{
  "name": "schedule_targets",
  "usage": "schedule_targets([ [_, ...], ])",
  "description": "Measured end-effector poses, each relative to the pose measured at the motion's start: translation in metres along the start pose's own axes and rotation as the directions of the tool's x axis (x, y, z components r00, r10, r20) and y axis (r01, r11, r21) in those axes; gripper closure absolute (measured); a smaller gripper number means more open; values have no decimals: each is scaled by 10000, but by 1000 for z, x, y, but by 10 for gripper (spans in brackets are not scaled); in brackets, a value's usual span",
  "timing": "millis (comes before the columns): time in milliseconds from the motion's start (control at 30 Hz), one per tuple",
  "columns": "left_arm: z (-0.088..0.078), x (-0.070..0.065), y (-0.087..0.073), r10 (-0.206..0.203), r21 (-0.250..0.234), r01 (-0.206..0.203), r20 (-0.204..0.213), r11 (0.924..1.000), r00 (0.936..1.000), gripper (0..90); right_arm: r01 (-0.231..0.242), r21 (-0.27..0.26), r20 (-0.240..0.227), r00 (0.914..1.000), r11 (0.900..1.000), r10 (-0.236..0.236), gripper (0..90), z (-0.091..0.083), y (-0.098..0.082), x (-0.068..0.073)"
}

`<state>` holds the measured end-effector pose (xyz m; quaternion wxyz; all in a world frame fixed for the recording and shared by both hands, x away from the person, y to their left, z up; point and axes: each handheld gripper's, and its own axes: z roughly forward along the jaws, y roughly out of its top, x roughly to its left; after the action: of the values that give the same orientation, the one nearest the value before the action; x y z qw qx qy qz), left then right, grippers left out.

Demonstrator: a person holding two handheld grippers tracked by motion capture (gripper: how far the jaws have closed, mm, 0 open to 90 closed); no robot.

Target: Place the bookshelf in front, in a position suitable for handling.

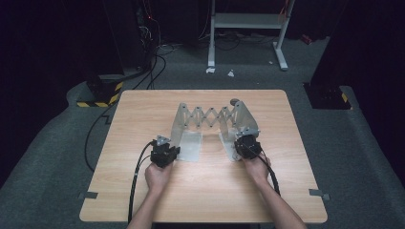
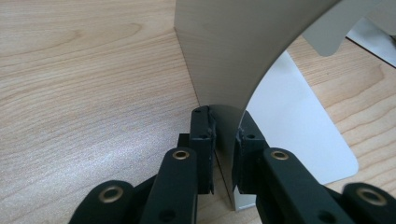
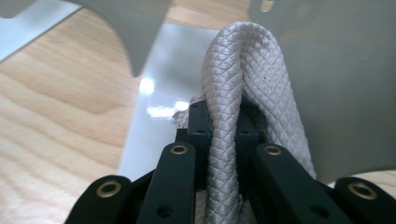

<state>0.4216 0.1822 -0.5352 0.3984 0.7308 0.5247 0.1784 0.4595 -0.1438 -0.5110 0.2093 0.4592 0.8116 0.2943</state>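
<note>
From above, my hands hide both grips. Up close, my left gripper point(image 2: 225, 135) clamps the rack's point(image 1: 210, 119) left plate point(image 2: 229, 51); my right gripper point(image 3: 224, 123) pinches white rope point(image 3: 243, 70) at its four o'clock end.

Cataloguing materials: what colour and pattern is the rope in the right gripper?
White rope with a diamond braid, clearest in the right gripper view.

The pale wooden table point(image 1: 200, 195) has a smooth, matt grain finish. The grey sheet-metal scissor rack point(image 1: 210, 119) looks brushed and dull on its upright plates point(image 2: 224, 51), while its flat white base plates point(image 3: 163, 88) are glossy and catch reflections. The thick white braided rope point(image 3: 243, 74) shows a rough woven texture. The black gripper jaws look like matt plastic with brass-coloured rivets.
</note>
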Motion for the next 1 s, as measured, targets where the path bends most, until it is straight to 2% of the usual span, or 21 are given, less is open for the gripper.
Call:
schedule_targets([
  [133,0,0,0,-17,-2,17,6,10000,10000,805,-17,-54,-340,9994,10000,15,827,0,0,5],
  [300,0,0,0,-21,-5,21,15,10000,10000,805,-392,-68,-966,9946,9992,384,826,6,5,5],
  [600,0,0,0,-11,1,11,7,10000,10000,805,-297,-124,-1245,9918,9995,279,832,11,19,10],
  [1000,0,0,0,3,1,-3,8,10000,10000,805,-227,-444,-1488,9887,9988,159,833,6,23,12],
])
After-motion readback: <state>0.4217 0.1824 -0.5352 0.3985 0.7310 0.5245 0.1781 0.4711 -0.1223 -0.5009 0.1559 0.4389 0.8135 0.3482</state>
